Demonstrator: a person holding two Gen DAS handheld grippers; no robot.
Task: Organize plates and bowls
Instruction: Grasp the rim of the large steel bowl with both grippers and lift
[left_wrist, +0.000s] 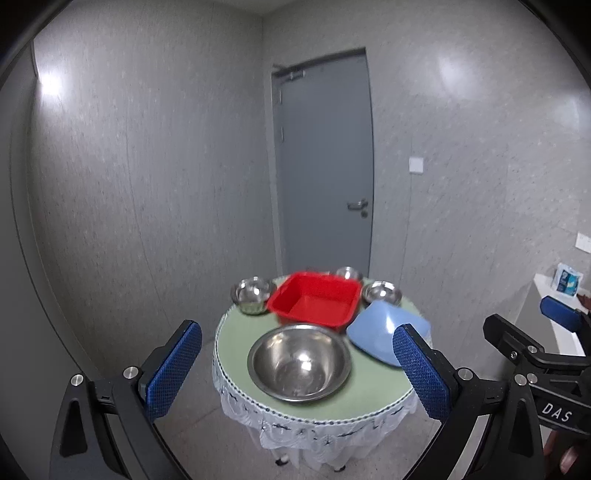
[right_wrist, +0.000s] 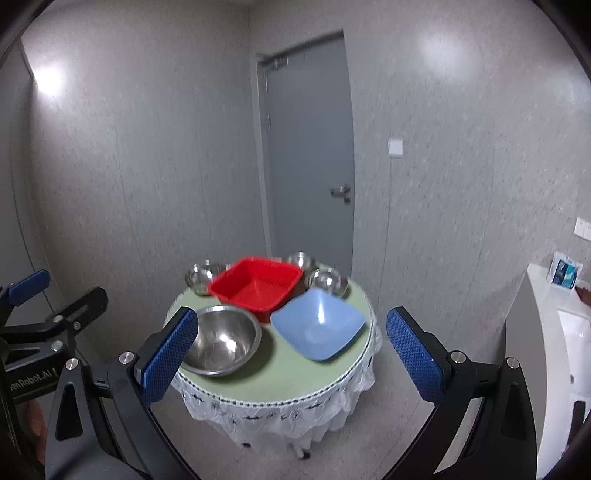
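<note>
Both your left gripper (left_wrist: 297, 369) and right gripper (right_wrist: 291, 360) hang back with fingers spread, empty. The large steel bowl (left_wrist: 299, 362), red square tub (left_wrist: 314, 304) and blue square bowl (right_wrist: 318, 323) crowd the round green surface (right_wrist: 273, 380), probably awaiting nesting; the blurry small steel bowls (left_wrist: 253, 293) sit behind.

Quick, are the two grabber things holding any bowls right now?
Left gripper: jaws open, holding nothing, short of the round green table.
Right gripper: jaws open, holding nothing.
</note>
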